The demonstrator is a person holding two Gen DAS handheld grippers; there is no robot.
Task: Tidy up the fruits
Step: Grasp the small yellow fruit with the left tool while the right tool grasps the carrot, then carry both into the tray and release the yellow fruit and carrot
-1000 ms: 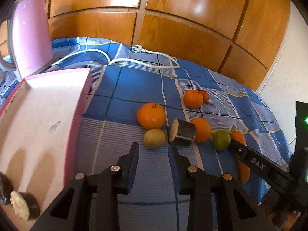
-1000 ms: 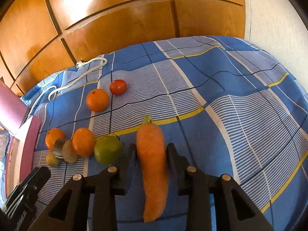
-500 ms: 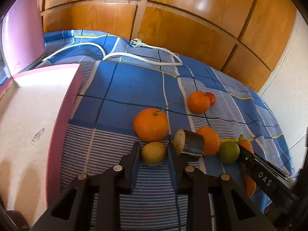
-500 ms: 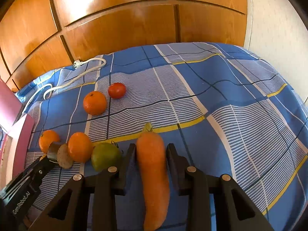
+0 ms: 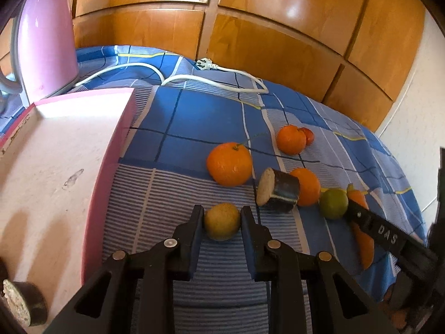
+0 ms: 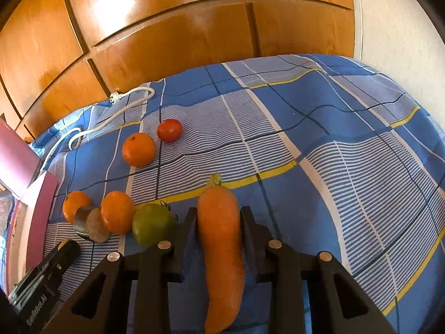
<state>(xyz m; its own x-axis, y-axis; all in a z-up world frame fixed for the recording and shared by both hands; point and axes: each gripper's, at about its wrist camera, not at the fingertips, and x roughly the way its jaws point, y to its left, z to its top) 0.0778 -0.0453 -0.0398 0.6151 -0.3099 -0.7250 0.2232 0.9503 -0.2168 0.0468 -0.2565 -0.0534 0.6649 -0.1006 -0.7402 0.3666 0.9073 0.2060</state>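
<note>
My left gripper point(image 5: 222, 222) is shut on a small yellow-brown fruit point(image 5: 222, 221), held just above the blue checked cloth. Beyond it lie a big orange point(image 5: 229, 164), a cut dark piece with a pale face point(image 5: 278, 193), a second orange point(image 5: 307, 186), a green fruit point(image 5: 333, 203), a third orange point(image 5: 290, 140) and a red tomato point(image 5: 308, 136). My right gripper point(image 6: 218, 220) is shut on a long carrot point(image 6: 221, 247), with the green fruit point(image 6: 152, 224) just left of its finger. The pink tray point(image 5: 109, 167) lies at my left.
A pink kettle point(image 5: 46, 44) stands behind the tray. A white cable with plug point(image 5: 205, 79) lies along the back of the cloth. A cut dark piece point(image 5: 23, 304) sits in the tray's near corner. Wooden panels point(image 6: 167, 36) back the scene.
My left gripper moved forward to the yellow-brown fruit, closed on it and lifted it slightly back. My right gripper kept its hold on the carrot and rose a little.
</note>
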